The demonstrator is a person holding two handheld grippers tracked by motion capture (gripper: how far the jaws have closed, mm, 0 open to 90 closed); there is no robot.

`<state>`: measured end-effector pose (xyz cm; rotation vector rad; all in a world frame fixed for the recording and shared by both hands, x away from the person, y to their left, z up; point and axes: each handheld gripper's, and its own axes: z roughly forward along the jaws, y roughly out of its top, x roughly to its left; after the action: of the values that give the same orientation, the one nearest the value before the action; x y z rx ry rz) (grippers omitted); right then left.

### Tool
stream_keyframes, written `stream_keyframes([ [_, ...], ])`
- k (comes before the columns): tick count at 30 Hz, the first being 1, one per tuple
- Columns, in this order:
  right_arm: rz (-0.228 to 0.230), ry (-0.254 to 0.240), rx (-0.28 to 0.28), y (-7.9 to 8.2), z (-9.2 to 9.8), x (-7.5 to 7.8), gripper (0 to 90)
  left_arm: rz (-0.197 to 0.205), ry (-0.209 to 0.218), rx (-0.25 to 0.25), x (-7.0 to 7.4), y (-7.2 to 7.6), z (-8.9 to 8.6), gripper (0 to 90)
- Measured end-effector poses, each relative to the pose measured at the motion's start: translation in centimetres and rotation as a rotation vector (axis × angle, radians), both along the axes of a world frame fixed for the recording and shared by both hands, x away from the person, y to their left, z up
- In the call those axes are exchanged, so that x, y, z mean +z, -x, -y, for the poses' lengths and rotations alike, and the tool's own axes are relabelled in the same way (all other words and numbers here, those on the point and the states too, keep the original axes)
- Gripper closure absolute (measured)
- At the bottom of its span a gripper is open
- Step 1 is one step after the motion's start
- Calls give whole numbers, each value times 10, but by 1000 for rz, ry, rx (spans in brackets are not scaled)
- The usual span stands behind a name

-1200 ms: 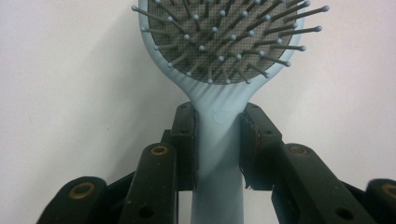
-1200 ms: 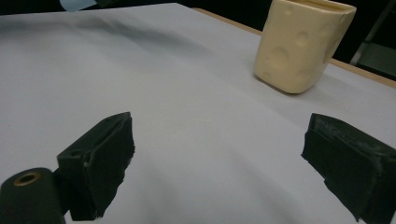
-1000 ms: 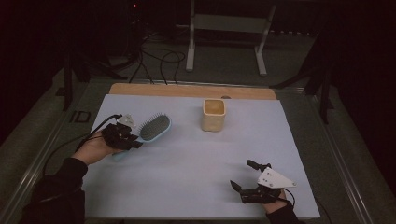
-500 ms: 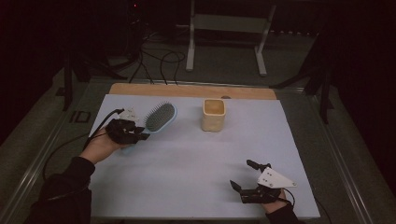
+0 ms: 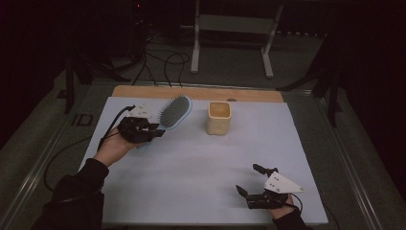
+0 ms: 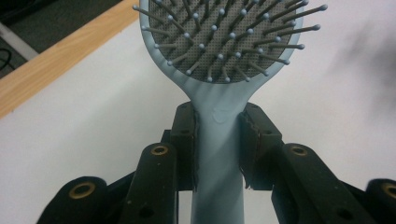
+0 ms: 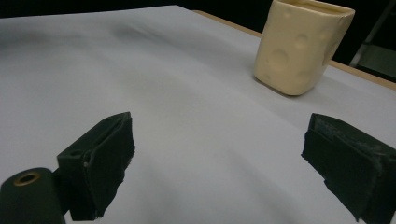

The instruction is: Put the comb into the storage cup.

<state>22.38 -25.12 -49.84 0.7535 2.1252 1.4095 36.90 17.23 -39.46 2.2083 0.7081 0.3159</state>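
A light blue hairbrush with grey bristles is lifted over the table's back left. My left gripper is shut on its handle, bristle side up, head pointing toward the cup. The cream cup with round dimples stands upright at the back middle, a short way right of the brush head. In the right gripper view the cup stands ahead to the right. My right gripper rests at the front right, open, jaws wide apart with nothing between them.
A white sheet covers the table, with a wooden strip along the far edge. Beyond it are floor cables and a white stand. A cable trails from the left gripper.
My left gripper has carried the brush farther back and to the right, toward the cup. The right gripper has stayed still and open.
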Motion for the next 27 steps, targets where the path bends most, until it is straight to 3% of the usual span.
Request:
stream_keyframes([
  [6, 5, -1, 1, 0, 0, 0, 85, 27, 48, 6, 8, -4, 12, 698],
  [8, 6, -1, 1, 0, 0, 0, 85, 18, 71, 11, 11, -6, 15, 698],
  [15, 6, -3, 2, 0, 0, 1, 85, 62, 134, 47, 20, -10, 26, 698],
  [27, 9, -3, 4, 0, 0, 1, 85, 111, 191, 60, 33, -17, 43, 698],
])
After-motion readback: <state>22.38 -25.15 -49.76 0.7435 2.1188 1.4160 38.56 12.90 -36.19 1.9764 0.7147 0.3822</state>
